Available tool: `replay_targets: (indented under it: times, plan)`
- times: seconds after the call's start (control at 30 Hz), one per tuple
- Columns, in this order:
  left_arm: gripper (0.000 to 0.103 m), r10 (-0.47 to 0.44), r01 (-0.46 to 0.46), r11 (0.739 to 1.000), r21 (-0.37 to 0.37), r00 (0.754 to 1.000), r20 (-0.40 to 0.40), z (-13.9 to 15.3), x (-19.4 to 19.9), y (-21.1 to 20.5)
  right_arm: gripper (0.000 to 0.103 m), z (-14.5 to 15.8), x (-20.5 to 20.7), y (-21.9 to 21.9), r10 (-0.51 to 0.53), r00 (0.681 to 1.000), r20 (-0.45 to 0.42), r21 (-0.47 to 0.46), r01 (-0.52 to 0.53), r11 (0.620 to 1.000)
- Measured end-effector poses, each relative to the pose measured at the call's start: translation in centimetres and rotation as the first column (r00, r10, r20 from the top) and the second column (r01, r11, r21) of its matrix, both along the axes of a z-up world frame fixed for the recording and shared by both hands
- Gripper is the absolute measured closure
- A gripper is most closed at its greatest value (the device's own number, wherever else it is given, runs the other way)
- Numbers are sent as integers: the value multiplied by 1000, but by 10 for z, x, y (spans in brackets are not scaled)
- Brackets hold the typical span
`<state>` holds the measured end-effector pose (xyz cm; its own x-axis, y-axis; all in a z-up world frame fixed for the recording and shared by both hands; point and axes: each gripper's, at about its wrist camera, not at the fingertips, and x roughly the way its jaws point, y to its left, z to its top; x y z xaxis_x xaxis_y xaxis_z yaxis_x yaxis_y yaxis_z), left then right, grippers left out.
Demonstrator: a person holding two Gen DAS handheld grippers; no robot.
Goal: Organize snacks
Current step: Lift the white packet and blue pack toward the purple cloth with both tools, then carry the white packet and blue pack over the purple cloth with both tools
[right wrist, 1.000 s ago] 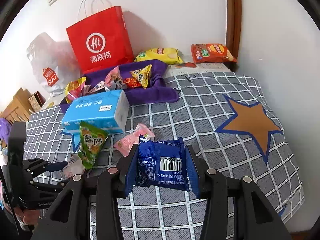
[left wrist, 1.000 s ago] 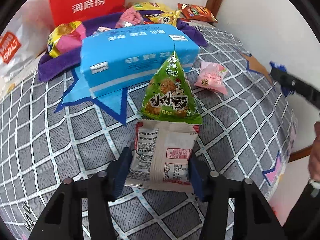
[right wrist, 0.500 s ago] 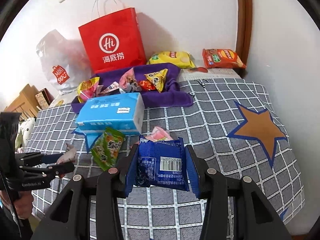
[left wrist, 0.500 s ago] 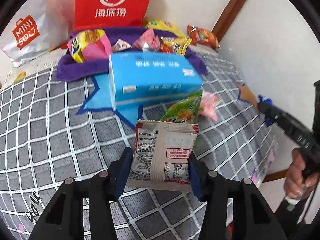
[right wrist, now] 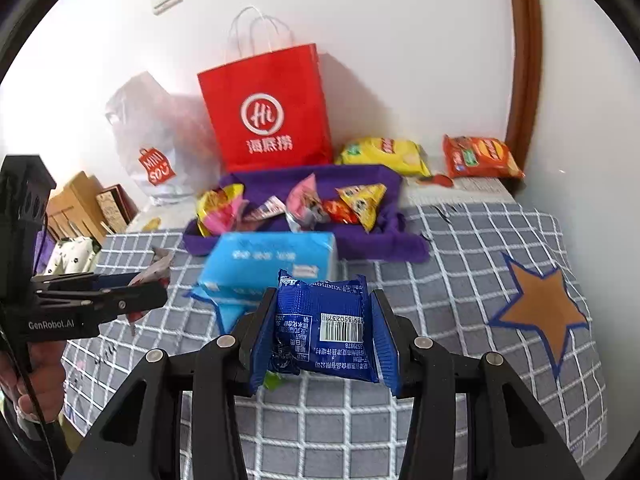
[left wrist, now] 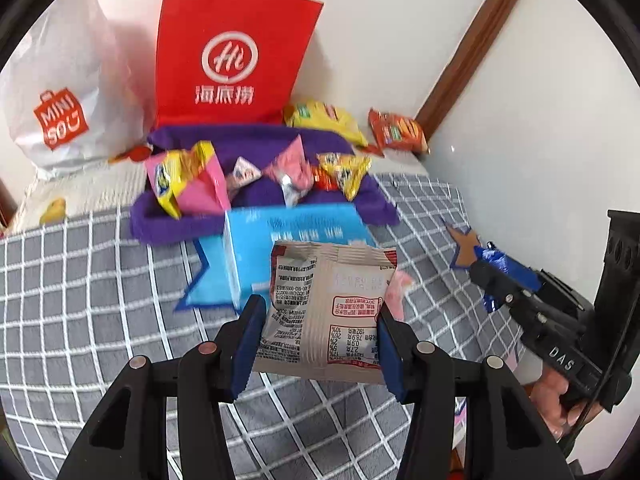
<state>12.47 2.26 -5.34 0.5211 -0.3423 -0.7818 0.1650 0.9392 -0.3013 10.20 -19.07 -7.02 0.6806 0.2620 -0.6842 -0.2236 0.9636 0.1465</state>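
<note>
— Tongs first: what has the left tongs (left wrist: 320,336) got?
— Its blue pads are closed partway onto a pale grey snack packet (left wrist: 326,304), back side up with red-framed nutrition print. The packet is lifted clear of the grey checked cloth (left wrist: 100,288) on the bench.
— And the right tongs (right wrist: 325,334)?
— Also partly closed, gripping a blue snack packet (right wrist: 322,330) by its two sides, barcode facing the camera, held above the same cloth.
— Where do the other snacks lie?
— Several small packets, yellow, pink and orange, sit on a purple towel (right wrist: 368,240) towards the wall. A light blue tissue box (right wrist: 272,264) lies just in front of the towel, between it and both sets of tongs. Behind the towel stand a red paper bag (right wrist: 268,116) and a white plastic shopping bag (left wrist: 60,92); a yellow chip bag (right wrist: 384,154) and an orange chip bag (right wrist: 478,156) lie near the wall
— Anything beside the left one's packet?
— A pink wrapper (left wrist: 398,292) peeks out at its right edge, on the cloth
— Do the two sets of tongs touch?
— No, they are apart, each seen at the edge of the other's view
</note>
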Motion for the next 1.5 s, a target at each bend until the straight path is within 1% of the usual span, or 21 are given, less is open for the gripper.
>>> replay_targets:
  times: [0.13,0.43,0.53,0.63,0.87,1.07,1.17,1.23,1.33,1.43,1.5]
  plan:
    - [53,16,-16,1000,-3,1000,14,11,15,5,58,10,17,9,12,1000,16,13,-12,1000]
    - [53,47,-48,999,22,998,49,33,55,18,58,27,62,20,1,999,47,-13,0,1000]
    - [53,62,-62,998,12,997,53,37,72,23,58,34,78,25,0,998,68,-23,1,1000]
    - [53,70,-70,998,-2,996,50,39,88,26,58,39,96,30,-7,997,79,-16,8,1000]
    - [53,84,-85,996,25,994,68,42,127,29,58,45,140,44,16,997,76,-9,-15,1000]
    - [53,99,-102,994,44,993,71,36,161,34,58,47,174,57,28,996,83,-20,-27,999]
    - [53,107,-111,993,48,992,73,25,173,35,58,42,188,59,39,996,81,-14,-38,999]
    - [53,103,-106,993,54,993,60,11,180,36,58,30,198,61,49,996,69,-12,-48,999]
    - [53,110,-112,991,73,993,31,-9,188,40,58,7,212,60,44,999,23,-21,-43,999]
    - [53,126,-126,989,77,992,9,-21,194,46,58,-15,228,59,42,998,-39,-24,-43,999]
    - [53,133,-133,988,83,991,3,-26,197,51,58,-22,232,58,38,998,-48,-32,-40,999]
